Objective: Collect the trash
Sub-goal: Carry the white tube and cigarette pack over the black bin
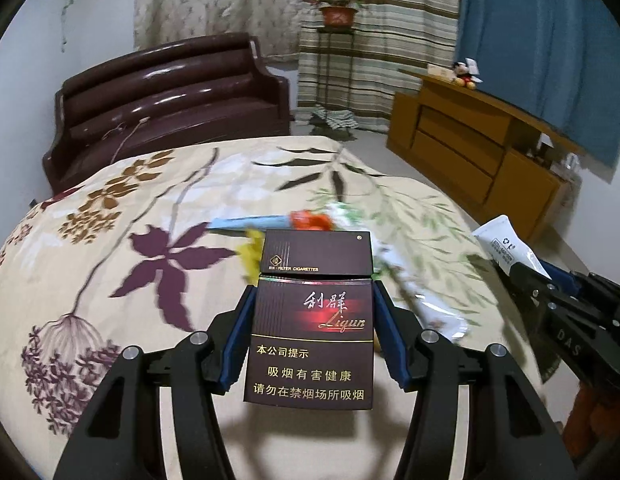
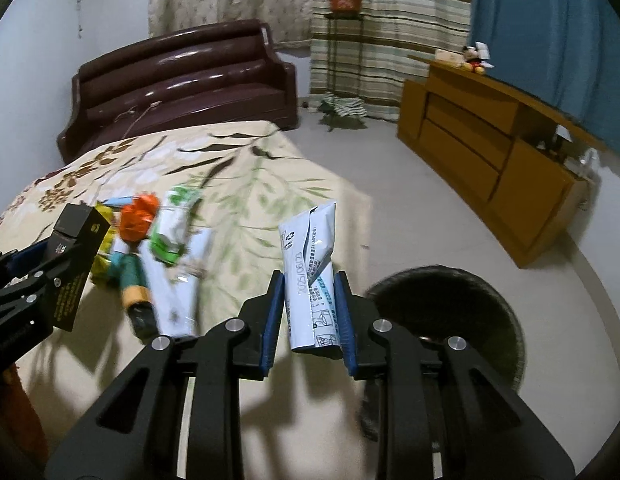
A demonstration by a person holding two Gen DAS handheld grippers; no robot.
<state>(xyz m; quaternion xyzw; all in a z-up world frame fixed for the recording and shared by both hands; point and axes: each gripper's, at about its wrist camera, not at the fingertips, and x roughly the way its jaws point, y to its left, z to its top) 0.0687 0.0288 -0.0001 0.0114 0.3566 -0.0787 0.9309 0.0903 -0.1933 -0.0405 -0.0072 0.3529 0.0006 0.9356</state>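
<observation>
Your left gripper (image 1: 313, 320) clamps one cigarette pack (image 1: 311, 320), long axis pointing away, above the bed (image 1: 110, 280). Your right gripper (image 2: 310, 308) pinches one crumpled white tube (image 2: 311, 276), pointing forward, beside the bed's edge near one dark bin (image 2: 489, 312). Perhaps five blurred wrappers (image 2: 150, 240) lie on the bed.

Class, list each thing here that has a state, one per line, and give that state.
left gripper: shut on cigarette pack
cigarette pack: held, lid closed
right gripper: shut on white tube
white tube: held, crumpled
black bin: open-topped, on floor
wrappers: lying on bed
</observation>
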